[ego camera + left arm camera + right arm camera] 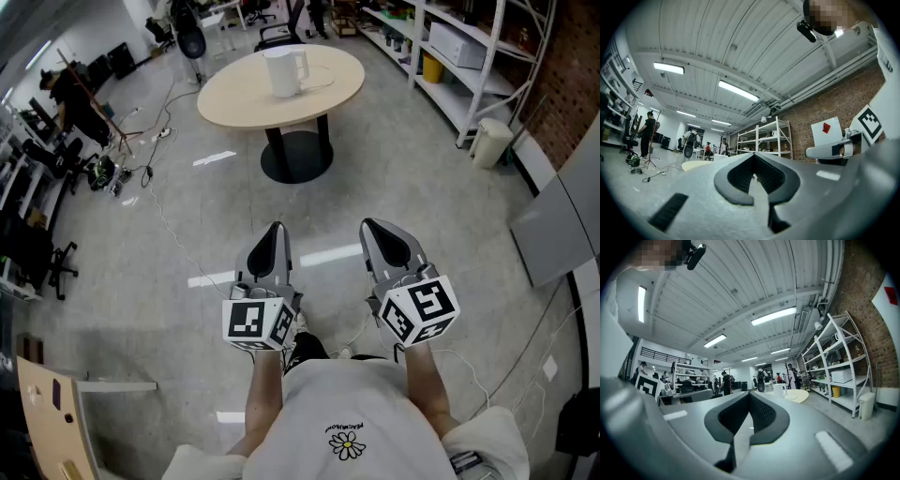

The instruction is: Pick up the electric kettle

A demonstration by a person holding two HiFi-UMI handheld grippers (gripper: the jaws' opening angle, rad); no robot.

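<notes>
The white electric kettle [284, 70] stands upright on a round beige table [234, 94] at the far end of the floor in the head view. Both grippers are held side by side well short of the table, above bare floor. My left gripper [276, 228] has its jaws shut with nothing between them; my right gripper [368, 225] is the same. In the right gripper view the kettle [778, 390] shows small on the table [800, 395], right of the shut right gripper [750, 393]. The left gripper view shows the shut left gripper [753, 155] and the table's edge [696, 165].
A black pedestal foot [297, 157] carries the table. White shelving [469, 52] and a white bin [491, 141] line the right wall. Cables [141, 155] trail over the floor at left, near office chairs [56, 267]. A grey panel [555, 230] stands at right.
</notes>
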